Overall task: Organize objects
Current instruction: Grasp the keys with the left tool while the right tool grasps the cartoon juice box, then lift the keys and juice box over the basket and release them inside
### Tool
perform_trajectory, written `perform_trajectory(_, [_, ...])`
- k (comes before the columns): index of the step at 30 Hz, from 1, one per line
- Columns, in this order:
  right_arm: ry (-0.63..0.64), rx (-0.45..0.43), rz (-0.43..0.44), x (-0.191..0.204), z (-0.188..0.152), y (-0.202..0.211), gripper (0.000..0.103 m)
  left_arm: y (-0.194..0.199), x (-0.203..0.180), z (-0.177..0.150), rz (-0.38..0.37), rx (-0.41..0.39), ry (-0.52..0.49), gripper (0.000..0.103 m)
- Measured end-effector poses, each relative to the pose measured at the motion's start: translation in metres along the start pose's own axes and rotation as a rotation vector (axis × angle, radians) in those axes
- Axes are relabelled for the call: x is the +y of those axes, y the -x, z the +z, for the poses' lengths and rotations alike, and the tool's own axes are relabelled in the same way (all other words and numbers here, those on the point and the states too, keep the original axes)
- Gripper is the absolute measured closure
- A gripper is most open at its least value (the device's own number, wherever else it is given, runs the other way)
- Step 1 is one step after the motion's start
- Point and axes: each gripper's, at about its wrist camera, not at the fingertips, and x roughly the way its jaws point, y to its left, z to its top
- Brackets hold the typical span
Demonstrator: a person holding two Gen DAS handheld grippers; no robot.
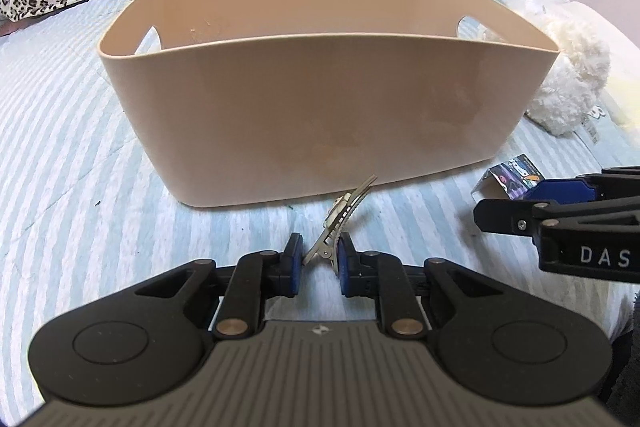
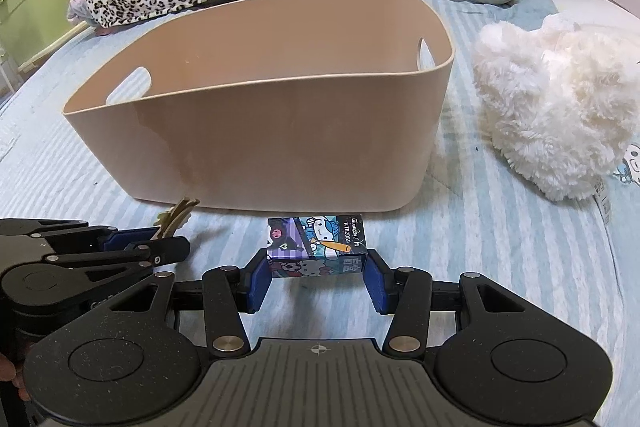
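Hair clip [image 1: 342, 223] before beige basket [image 1: 320, 115]

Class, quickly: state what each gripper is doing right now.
Left gripper: shut on the hair clip.
Right gripper: open, fingers around the cartoon box.

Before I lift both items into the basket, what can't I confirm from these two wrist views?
- Basket floor: hidden by its near wall in both views.
- Hair clip: whether the left hand-held gripper presses it; a gap shows on one side.
- Cartoon box: whether the right hand-held gripper touches it; left view covers the box with that gripper.
- White plush toy: cut off at the right edge.
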Motion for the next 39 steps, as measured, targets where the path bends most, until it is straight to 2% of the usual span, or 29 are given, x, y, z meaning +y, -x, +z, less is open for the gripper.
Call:
perform_trajectory(11, [-0.001,-0.042,0.040,-0.001,0.003,0.012,0.057,0.028,0.007,0.001,-0.030,-0.051,0.013,0.084])
perform_trajectory(20, [-0.017,-0.166,0.090,0.005,0.014,0.045,0.057,0.082,0.014,0.018,-0.036,-0.175,0.009,0.084])
perform_trajectory(25, [-0.030,-0.245,0.089,0.007,0.031,0.060,0.057,0.097,0.018,0.036,-0.022,-0.232,0.006,0.084])
perform_trajectory(33, [-0.055,-0.323,0.050,-0.002,0.070,0.061,0.057,0.082,0.028,0.073,0.030,-0.263,0.007,0.084])
perform_trajectory(39, [-0.072,-0.321,0.034,-0.009,0.096,0.039,0.057,0.048,0.030,0.107,0.076,-0.234,-0.007,0.084])
